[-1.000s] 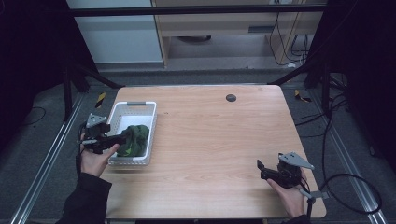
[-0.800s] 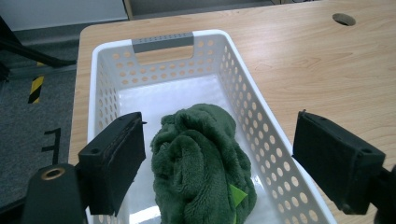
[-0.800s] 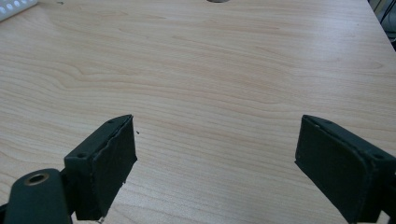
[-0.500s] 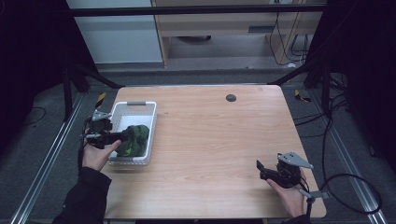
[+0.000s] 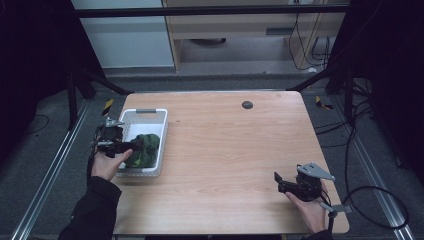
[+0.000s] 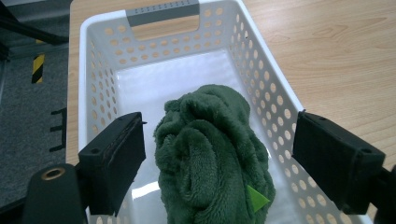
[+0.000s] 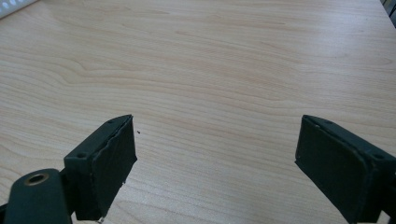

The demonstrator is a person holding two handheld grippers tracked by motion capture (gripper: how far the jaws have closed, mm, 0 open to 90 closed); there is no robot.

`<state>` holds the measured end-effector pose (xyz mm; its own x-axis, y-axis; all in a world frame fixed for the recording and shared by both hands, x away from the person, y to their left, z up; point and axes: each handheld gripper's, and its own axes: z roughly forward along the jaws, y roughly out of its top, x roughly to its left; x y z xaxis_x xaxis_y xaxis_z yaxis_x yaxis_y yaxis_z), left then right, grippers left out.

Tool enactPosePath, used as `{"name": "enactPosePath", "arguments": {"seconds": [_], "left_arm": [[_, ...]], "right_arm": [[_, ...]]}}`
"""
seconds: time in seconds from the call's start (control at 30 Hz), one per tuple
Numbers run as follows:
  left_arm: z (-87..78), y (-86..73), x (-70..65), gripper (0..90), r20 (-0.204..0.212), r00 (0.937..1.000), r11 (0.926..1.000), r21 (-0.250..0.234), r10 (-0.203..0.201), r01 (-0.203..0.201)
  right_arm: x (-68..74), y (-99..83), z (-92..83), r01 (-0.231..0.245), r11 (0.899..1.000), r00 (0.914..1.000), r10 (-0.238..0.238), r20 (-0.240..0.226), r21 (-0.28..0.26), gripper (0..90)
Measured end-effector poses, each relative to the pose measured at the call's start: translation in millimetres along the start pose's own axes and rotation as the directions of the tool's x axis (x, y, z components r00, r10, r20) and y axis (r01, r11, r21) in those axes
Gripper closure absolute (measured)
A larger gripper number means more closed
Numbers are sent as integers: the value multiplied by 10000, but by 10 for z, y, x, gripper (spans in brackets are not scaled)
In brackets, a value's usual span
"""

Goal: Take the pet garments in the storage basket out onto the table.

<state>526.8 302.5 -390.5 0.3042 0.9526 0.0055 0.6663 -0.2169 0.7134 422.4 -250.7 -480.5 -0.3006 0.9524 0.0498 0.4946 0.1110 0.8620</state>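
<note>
Even overhead light brightens the table (image 5: 240, 145), its surroundings dark; gripper views sharp, with glare on the basket floor (image 6: 154, 88).

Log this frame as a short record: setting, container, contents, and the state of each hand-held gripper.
setting: wooden table
container: white perforated basket at the table's left side
contents: crumpled green towel lying inside the basket
left hand-held gripper: open, jaws either side of the towel, not closed on it
right hand-held gripper: open, over bare table near the front right corner
other: small dark round mark near the table's far edge
</note>
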Motion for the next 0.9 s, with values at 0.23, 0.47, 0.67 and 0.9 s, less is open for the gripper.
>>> {"name": "enactPosePath", "arguments": {"seconds": [0.23, 0.47, 0.67, 0.9], "left_arm": [[58, -7, -4, 161, 25, 10000, 9996, 280, 70, -70], [122, -6, -11, 163, 28, 9999, 9985, 546, 100, -102], [177, -15, 2, 171, 71, 10000, 9965, 838, 61, -67], [249, -50, 2, 182, 92, 9999, 9932, 1162, 59, -69]], "right_arm": [[-1, -1, 5, 11, 10000, 10000, -11, -5, 30, 120], [10, -3, 10, 38, 9999, 10000, -37, -77, 108, 119], [6, -5, 16, 75, 9999, 9999, -74, -72, 127, 118], [13, -4, 16, 22, 9998, 9999, -19, -142, 190, 117]]}}
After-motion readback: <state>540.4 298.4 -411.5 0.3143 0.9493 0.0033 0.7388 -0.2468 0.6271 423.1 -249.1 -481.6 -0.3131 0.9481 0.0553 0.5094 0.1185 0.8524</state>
